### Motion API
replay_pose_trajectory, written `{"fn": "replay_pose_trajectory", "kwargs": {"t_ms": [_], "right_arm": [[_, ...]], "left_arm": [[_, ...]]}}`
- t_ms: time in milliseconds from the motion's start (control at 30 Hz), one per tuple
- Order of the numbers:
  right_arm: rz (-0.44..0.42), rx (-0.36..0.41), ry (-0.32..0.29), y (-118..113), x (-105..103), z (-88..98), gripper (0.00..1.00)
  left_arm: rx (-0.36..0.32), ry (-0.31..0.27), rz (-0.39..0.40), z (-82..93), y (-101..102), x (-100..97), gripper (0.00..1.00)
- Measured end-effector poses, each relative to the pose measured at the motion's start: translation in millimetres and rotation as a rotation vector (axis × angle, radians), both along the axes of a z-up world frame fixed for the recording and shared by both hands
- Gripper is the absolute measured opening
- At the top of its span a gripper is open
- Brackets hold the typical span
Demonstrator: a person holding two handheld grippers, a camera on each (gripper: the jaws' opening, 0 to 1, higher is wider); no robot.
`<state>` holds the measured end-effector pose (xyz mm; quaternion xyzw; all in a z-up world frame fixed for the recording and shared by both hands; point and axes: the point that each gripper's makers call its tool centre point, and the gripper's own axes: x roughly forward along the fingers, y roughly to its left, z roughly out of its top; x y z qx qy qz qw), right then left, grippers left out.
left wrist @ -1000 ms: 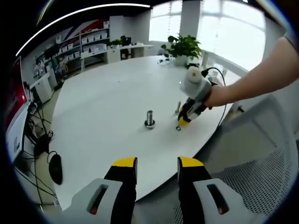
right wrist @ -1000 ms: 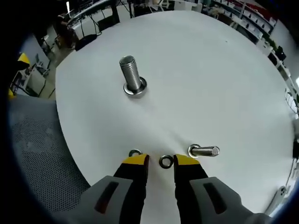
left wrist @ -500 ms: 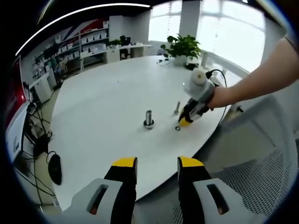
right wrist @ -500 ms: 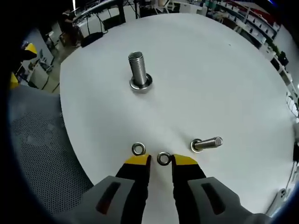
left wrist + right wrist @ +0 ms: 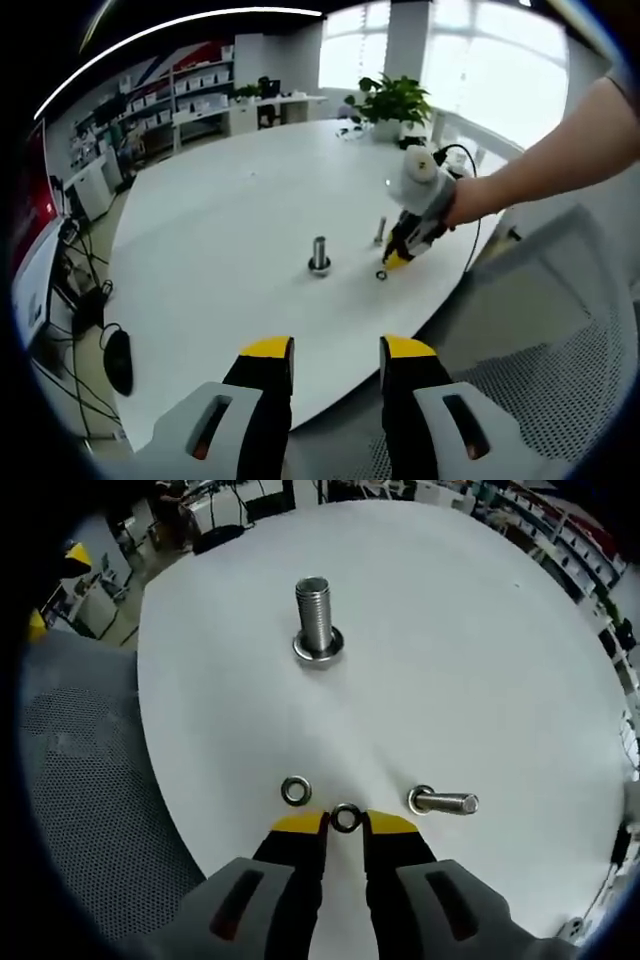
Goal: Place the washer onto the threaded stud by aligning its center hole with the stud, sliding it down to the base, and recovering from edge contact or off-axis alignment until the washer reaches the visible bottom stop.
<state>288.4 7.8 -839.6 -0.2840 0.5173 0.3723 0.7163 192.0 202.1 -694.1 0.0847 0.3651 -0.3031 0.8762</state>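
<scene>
Washer (image 5: 345, 817) looks thin, stiff and slippery, flat on the bench (image 5: 480, 660); right gripper (image 5: 344, 823) jaws close around its rim, left gripper (image 5: 338, 349) jaws open.

We are looking at an open-plan office. A large round white table (image 5: 220, 210) takes up the middle of the left gripper view. At upper left, white shelving units (image 5: 195, 95) hold rows of boxes, with a red wall panel (image 5: 205, 52) above them. A long ceiling light strip (image 5: 180, 25) arcs across the top. At upper right, bright tall windows (image 5: 480, 70) stand behind a potted plant (image 5: 395, 100). At lower left, cables (image 5: 85, 300) trail over the floor. A grey mesh office chair (image 5: 540, 370) sits at lower right. At the top of the right gripper view, we see desks and chairs (image 5: 230, 500).
</scene>
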Motion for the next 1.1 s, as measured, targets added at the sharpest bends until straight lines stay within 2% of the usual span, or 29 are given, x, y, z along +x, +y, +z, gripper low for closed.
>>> {"fn": "replay_pose_trajectory", "kwargs": {"t_ms": [167,267,333,400,533,633,700,800,1000,1100], "right_arm": [[0.041,0.001,0.0,-0.9,-1.4,-1.0,0.17],[0.06,-0.031,0.014,0.4,-0.7,-2.0,0.16],[0.04,-0.049,0.04,0.5,0.4,-2.3,0.16],[0.048,-0.076,0.056,1.0,0.4,-2.8,0.15],[0.102,-0.187,0.067,3.0,-2.1,-2.3,0.15],[0.074,-0.222,0.081,4.2,-1.5,-3.3,0.15],[0.024,-0.221,0.099,2.5,-0.4,-3.2,0.14],[0.004,-0.196,0.084,1.0,-1.2,-1.3,0.14],[0.019,-0.161,0.052,-0.5,-1.2,-0.9,0.13],[-0.007,-0.134,0.04,-2.1,-2.3,-0.1,0.13]], "left_arm": [[-0.006,-0.005,0.001,1.5,-0.7,1.0,0.32],[0.0,-0.002,-0.004,0.3,-1.0,0.3,0.32],[-0.002,-0.001,-0.004,0.3,-1.4,0.5,0.32],[-0.001,-0.001,-0.003,0.4,-1.0,0.2,0.32],[0.005,-0.004,-0.002,0.4,-0.7,0.0,0.32],[0.002,-0.006,0.0,1.3,-0.6,0.3,0.32],[0.002,-0.007,0.0,1.4,-0.5,0.5,0.32],[0.004,-0.005,0.004,0.8,0.5,0.7,0.32],[0.003,-0.003,0.004,0.3,0.6,0.5,0.32],[0.004,-0.003,0.0,0.5,-0.2,0.6,0.32]]}}
